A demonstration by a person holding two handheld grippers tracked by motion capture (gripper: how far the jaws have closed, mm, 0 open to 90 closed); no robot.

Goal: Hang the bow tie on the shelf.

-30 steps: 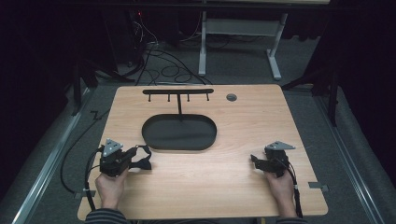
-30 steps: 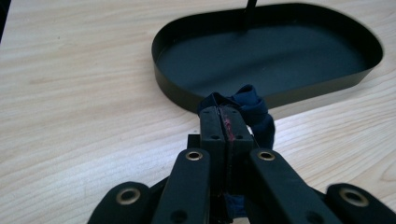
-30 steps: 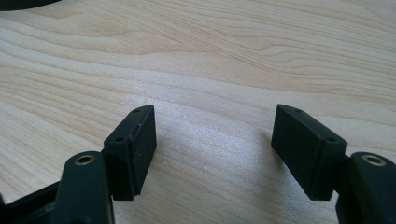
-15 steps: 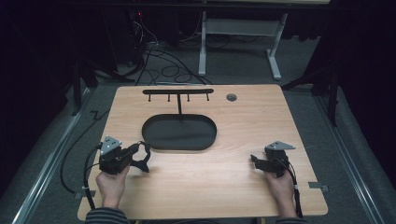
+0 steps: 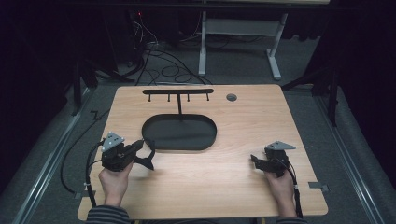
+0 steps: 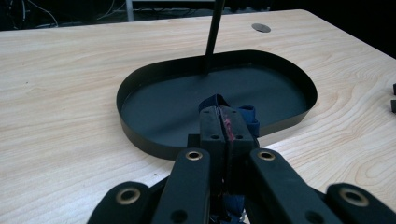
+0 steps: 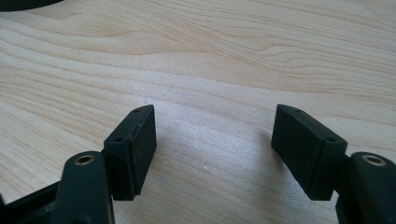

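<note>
I count two grippers, one stand and one table. The table (image 5: pixel 243 186) is light wood with one round grey grommet (image 5: pixel 231 97) near its far edge.

The stand consists of one black oval tray (image 5: pixel 180 133), one thin upright post (image 5: pixel 179 107) rising from the tray's far side, and one horizontal bar (image 5: pixel 177 92) on top. I count four short pegs hanging under that bar. In the left gripper view the tray (image 6: pixel 140 140) shows a low vertical rim and a flat matte floor, with the post (image 6: pixel 212 37) planted just inside the far wall. The stand sits in the middle of the table, toward the far half.

The left gripper (image 5: pixel 142 156) sits near the left front of the table, just beside the tray's near-left rim. In the left gripper view its jaws are pressed together on a small item: I see a thin red strip (image 6: pixel 228 126) between the pads and folds of blue material (image 6: pixel 250 119) around them. I cannot tell what the item is.

The right gripper (image 5: pixel 256 161) sits near the right front of the table, well apart from the tray. In the right gripper view its jaws stand wide apart over bare wood (image 7: pixel 210 70), with nothing between them.
</note>
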